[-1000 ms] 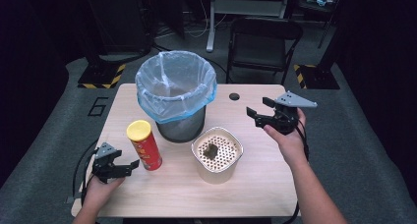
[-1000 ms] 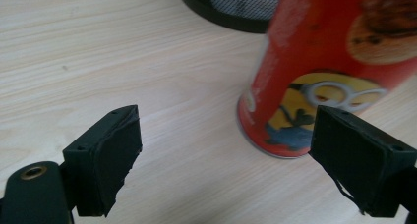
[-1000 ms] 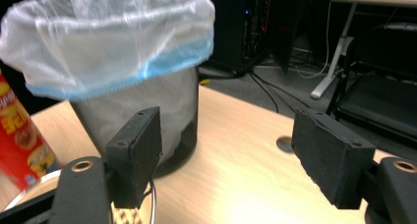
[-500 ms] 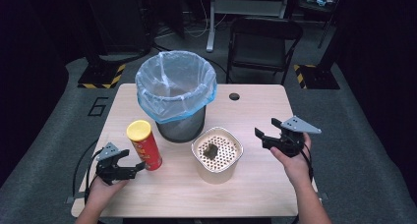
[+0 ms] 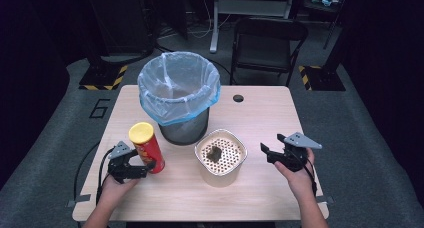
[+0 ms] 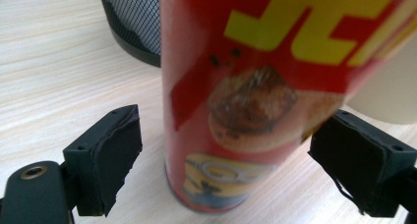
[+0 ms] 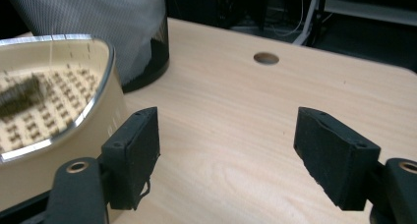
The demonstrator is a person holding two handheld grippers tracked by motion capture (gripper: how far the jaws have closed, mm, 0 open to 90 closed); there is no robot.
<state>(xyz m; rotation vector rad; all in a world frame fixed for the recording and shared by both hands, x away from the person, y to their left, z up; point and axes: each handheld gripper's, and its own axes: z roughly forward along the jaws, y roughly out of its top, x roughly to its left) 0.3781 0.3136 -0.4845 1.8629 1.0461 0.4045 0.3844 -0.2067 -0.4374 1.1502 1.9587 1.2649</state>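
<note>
A red chip can with a yellow lid [image 5: 146, 147] stands upright at the table's front left. My left gripper [image 5: 142, 168] is open at its base. In the left gripper view the can [image 6: 231, 86] stands between the pads [image 6: 115, 160] with a gap on each side. A cream perforated container [image 5: 220, 155] holding a dark lump [image 5: 216, 153] sits in front of a mesh bin lined with a blue bag [image 5: 179, 95]. My right gripper [image 5: 266, 152] hovers low just right of the container, open. The right gripper [image 7: 226, 150] has nothing between its jaws, and the container's rim [image 7: 93, 106] lies beside the left jaw.
The wooden table [image 5: 260, 118] has a round cable hole [image 5: 238, 98] at the back right. A black folding chair [image 5: 267, 43] stands behind the table. Bare tabletop lies to the right of the bin and along the front edge.
My right gripper has come down from above the table's right side to just beside the container. My left gripper has moved right, up to the can's base.
</note>
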